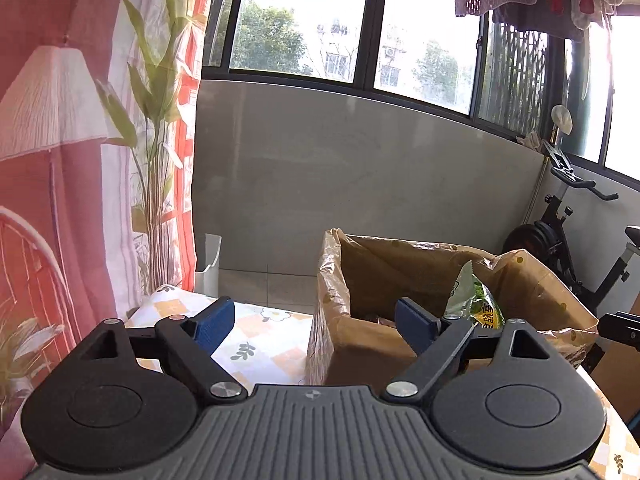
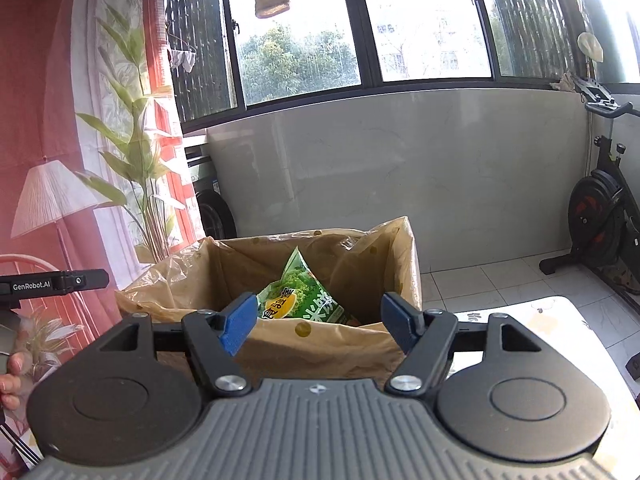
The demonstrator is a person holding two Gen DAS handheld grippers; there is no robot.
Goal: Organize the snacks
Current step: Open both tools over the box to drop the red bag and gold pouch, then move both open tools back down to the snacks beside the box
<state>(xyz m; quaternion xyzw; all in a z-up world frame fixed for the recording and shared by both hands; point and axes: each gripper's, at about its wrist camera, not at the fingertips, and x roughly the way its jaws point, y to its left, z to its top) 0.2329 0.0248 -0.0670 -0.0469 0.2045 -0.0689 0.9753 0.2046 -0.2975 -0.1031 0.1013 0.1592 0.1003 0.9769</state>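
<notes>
A cardboard box lined with a tan plastic bag (image 1: pixel 376 264) (image 2: pixel 320 340) stands on the table. A green snack bag (image 2: pixel 304 296) stands inside it, its top corner sticking up; it also shows in the left wrist view (image 1: pixel 476 300). My left gripper (image 1: pixel 316 320) is open and empty, level with the box's left front corner. My right gripper (image 2: pixel 318 318) is open and empty, just in front of the box's near wall, with the snack bag beyond the gap. The other gripper's body (image 2: pixel 52 282) shows at the left edge of the right wrist view.
The table has a floral checked cloth (image 1: pixel 260 332) (image 2: pixel 552 320). A printed curtain (image 1: pixel 80 160) hangs at the left. An exercise bike (image 2: pixel 604 208) stands on the tiled floor at the right, and a white bin (image 1: pixel 208 264) by the wall. Windows and hanging laundry are behind.
</notes>
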